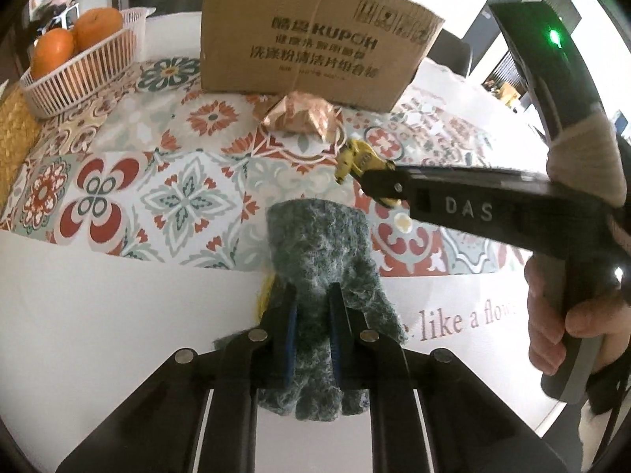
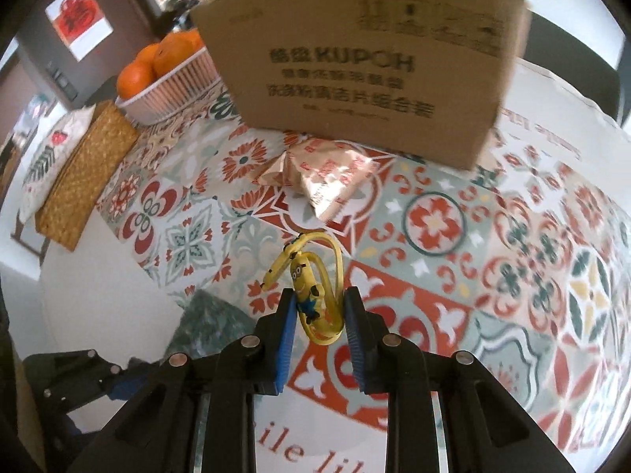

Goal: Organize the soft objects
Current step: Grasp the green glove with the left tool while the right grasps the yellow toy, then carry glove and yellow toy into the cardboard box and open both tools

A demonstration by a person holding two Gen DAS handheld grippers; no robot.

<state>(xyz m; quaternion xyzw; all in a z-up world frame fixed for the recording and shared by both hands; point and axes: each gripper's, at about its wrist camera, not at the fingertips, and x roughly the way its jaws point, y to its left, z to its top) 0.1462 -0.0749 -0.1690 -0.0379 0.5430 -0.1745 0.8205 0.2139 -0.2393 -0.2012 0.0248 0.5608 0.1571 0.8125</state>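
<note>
My left gripper (image 1: 312, 295) is shut on a fuzzy grey-green glove (image 1: 319, 252), which hangs over the patterned tablecloth (image 1: 177, 197). My right gripper (image 2: 318, 303) is shut on a yellow rubbery minion toy with loops (image 2: 311, 276), held above the cloth; it also shows in the left wrist view (image 1: 357, 159) at the right gripper's tip. A crumpled pinkish bag (image 1: 301, 116) lies in front of the cardboard box (image 1: 311, 35). The bag (image 2: 327, 173) and box (image 2: 366, 75) also show in the right wrist view. The glove's edge (image 2: 205, 323) shows at lower left there.
A white basket of oranges (image 1: 75, 67) stands at the back left, next to a woven mat (image 1: 15, 130). The basket (image 2: 173, 82) and mat (image 2: 83, 173) show in the right wrist view too. White table surface (image 1: 118, 307) lies in front of the cloth.
</note>
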